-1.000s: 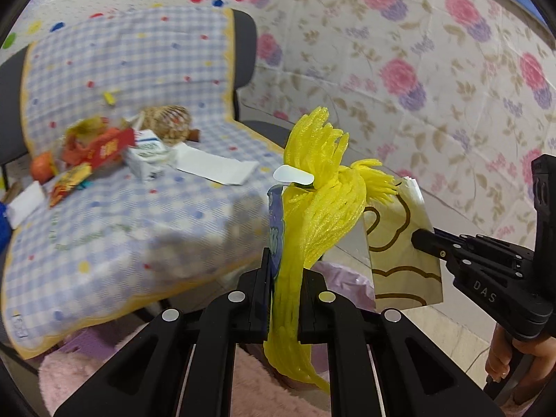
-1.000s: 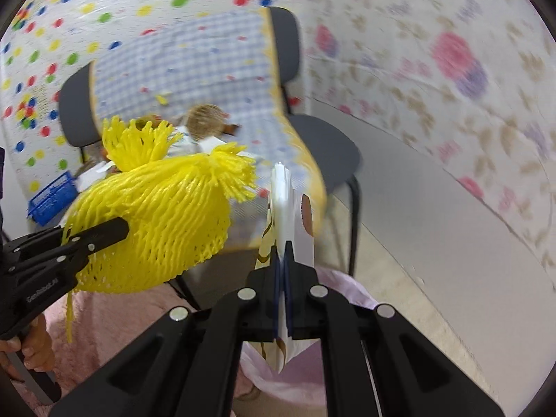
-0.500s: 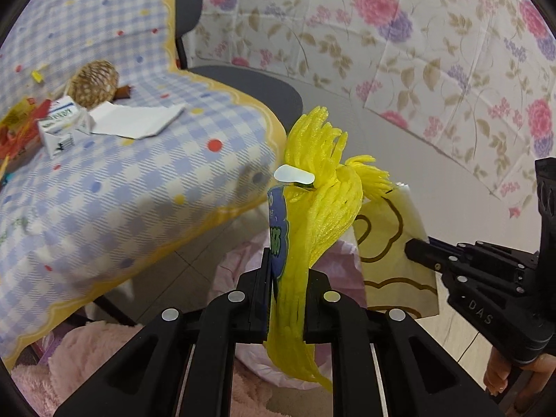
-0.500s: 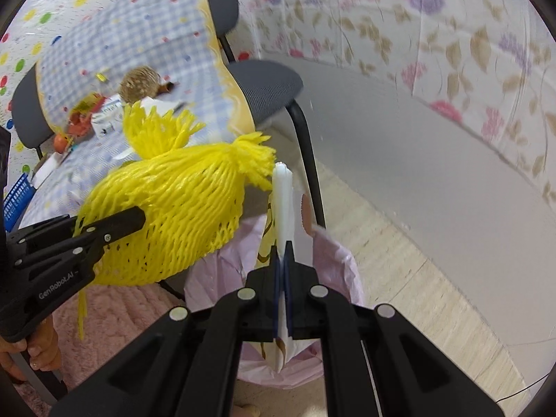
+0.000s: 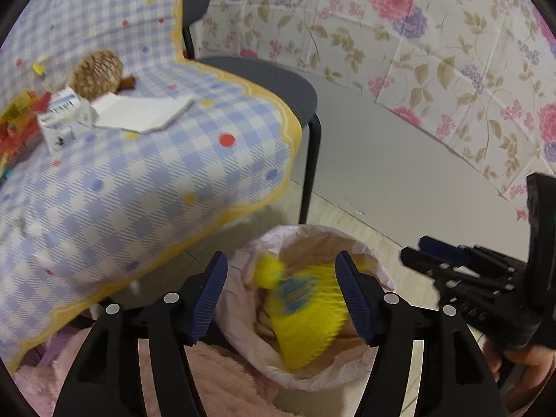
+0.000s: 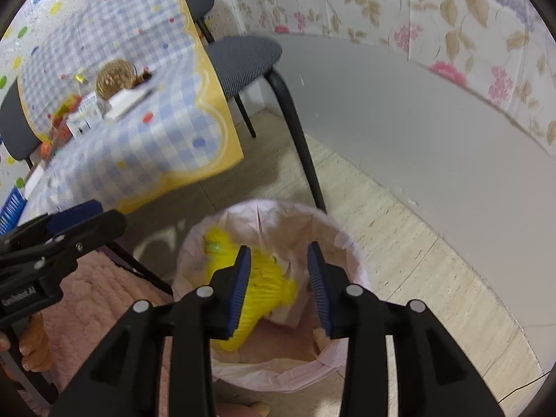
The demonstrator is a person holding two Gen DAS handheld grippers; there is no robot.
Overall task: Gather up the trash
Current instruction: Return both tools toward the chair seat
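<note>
— Two chairs show from the right wrist, draped with one checked cloth (image 6: pixel 114 132); the left wrist shows only the nearer chair (image 5: pixel 278 83). What else differs?

— Flooring, mostly. Right wrist gives a broad sweep of pale tiled floor (image 6: pixel 410 264) around the pink-lined trash bin (image 6: pixel 333 229); left wrist crops the bin (image 5: pixel 312 375) to its rim and near wall.

— And the yellow foam net?

— Inside the bin in both views, blurred. From the left wrist the net (image 5: pixel 309 326) carries a blue-green patch; from the right the net (image 6: pixel 264 281) lies against the bin's left side with a pale wrapper edge just beside it.

— Grippers?

— Left gripper (image 5: pixel 281 295) has just been opening and stands wide, nothing between its pads; the net is below them. Right gripper (image 6: pixel 278 288) has just been opening too, narrower, also holding nothing. Each view catches the other gripper from the side, with fingers of the hand beneath.

— Remaining litter?

— On the cloth: a white paper sheet (image 5: pixel 139 111), a small carton (image 5: pixel 62 121), a brown netted ball (image 5: pixel 97 73), red-orange wrappers at the left edge.
</note>
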